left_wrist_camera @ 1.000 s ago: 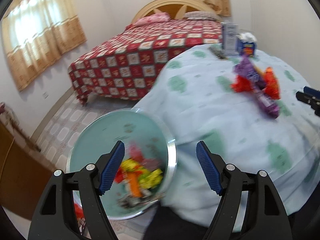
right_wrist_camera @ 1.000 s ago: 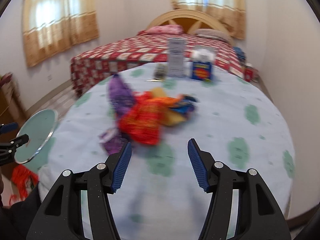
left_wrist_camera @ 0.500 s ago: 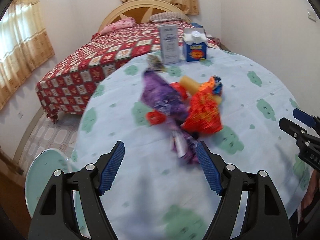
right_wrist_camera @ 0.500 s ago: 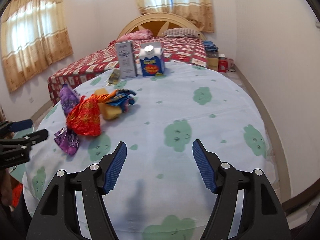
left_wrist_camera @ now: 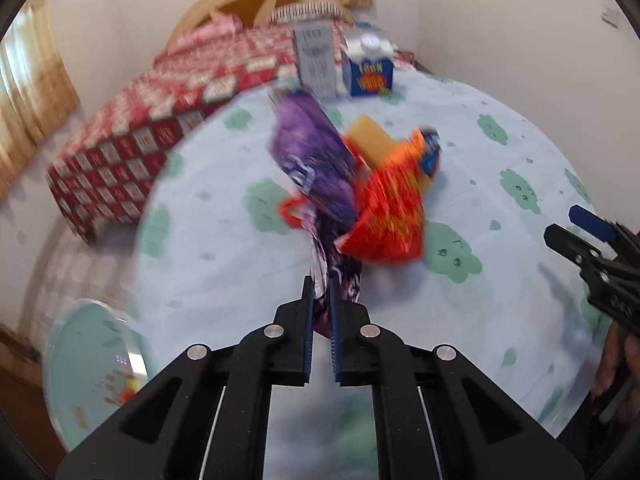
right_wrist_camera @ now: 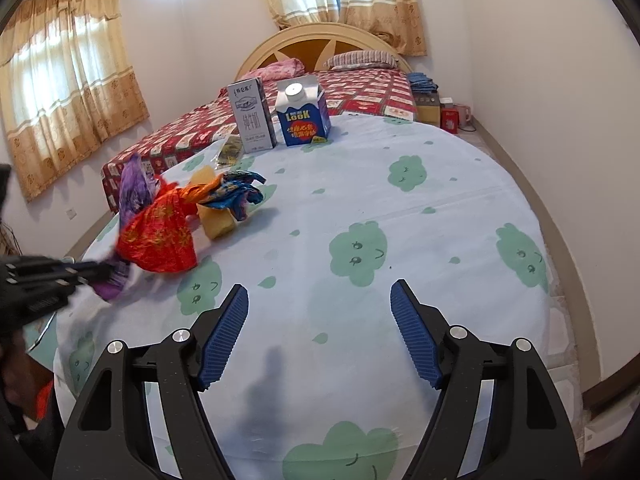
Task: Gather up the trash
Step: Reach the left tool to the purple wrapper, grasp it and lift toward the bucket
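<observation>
A heap of snack wrappers lies on the round table: a purple wrapper (left_wrist_camera: 316,168), a red-orange wrapper (left_wrist_camera: 390,216), a yellow sponge-like block (left_wrist_camera: 370,140) and a blue wrapper (right_wrist_camera: 236,192). My left gripper (left_wrist_camera: 321,284) is shut on the near tail of the purple wrapper. It also shows in the right wrist view (right_wrist_camera: 100,270) at the table's left edge. My right gripper (right_wrist_camera: 320,316) is open and empty above the cloth, to the right of the heap. It shows at the right edge of the left wrist view (left_wrist_camera: 568,228).
A pale blue bin (left_wrist_camera: 92,364) with wrappers inside stands on the floor left of the table. A grey carton (right_wrist_camera: 251,116) and a blue milk carton (right_wrist_camera: 302,110) stand at the table's far edge (right_wrist_camera: 460,136), with a small dark packet (right_wrist_camera: 230,152) beside them. A bed (right_wrist_camera: 360,92) lies behind.
My left gripper has swung from over the bin to the table, moved up to the heap and shut on the purple wrapper's tail. My right gripper has drawn back to the right and stays open.
</observation>
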